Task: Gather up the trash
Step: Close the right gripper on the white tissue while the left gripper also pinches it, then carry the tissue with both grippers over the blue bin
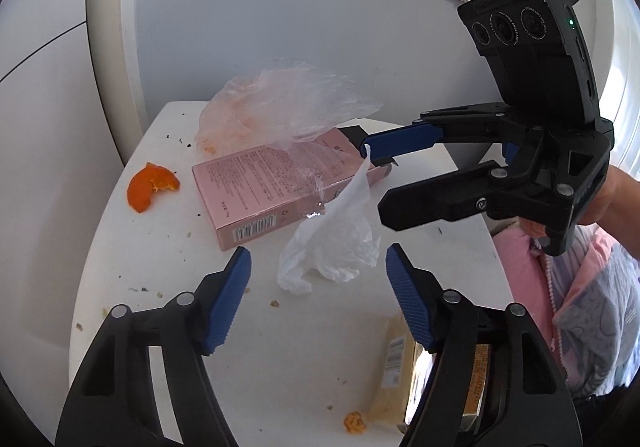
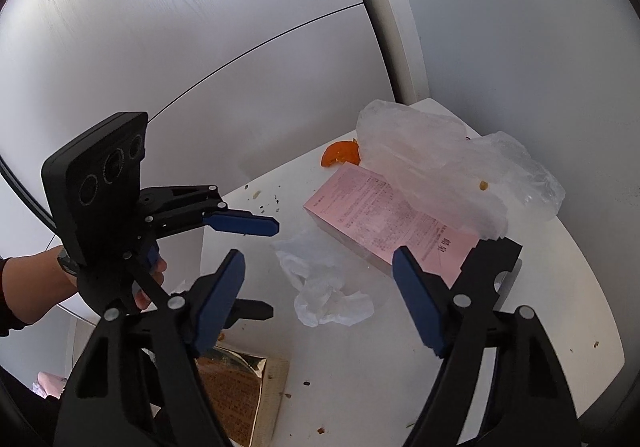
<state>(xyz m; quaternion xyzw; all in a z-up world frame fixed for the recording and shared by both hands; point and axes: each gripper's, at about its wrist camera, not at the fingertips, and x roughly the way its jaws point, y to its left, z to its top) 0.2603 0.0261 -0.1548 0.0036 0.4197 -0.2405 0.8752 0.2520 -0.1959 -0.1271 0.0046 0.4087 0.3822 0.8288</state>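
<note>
Two sets of tongs over one table, both spread, neither pinching anything. Left tongs [image 1: 318, 251] angled down, blue pads apart, crumpled white wrapper [image 1: 332, 247] just ahead and between them, untouched. Right tongs [image 2: 318, 253] likewise parted, coming at the same wrapper from the right, one pad tip close to its raised corner; cannot tell whether touching.

Main risk, as a judgement: both sets closing in on one flimsy scrap. Likely to clash tip against tip, or to tug the wrapper opposite ways and tear or drop it. Light enough, too, to skid away under a glancing pad instead of being nipped.

Just beyond the wrapper, on the far side: pink box [image 1: 276, 187], lying flat, near edge right beside the wrapper. Easy to catch with a pad and shove toward the far wall, dragging along the clear plastic bag [image 1: 280, 103] draped over its far end. Orange scraps apparently inside that bag; liable to spill if pulled.

Further out: orange peel [image 1: 150, 187] by the left rim of the white table [image 1: 160, 287], close enough to the edge to be knocked off by a sliding box. Near side: gold packet [image 2: 240, 395] at the near edge, close under the tongs, and a small peel bit [image 1: 355, 423] beside it. Both easy to overlook or brush off while reaching past. Crumbs scattered all over, probably too small for these pads.
</note>
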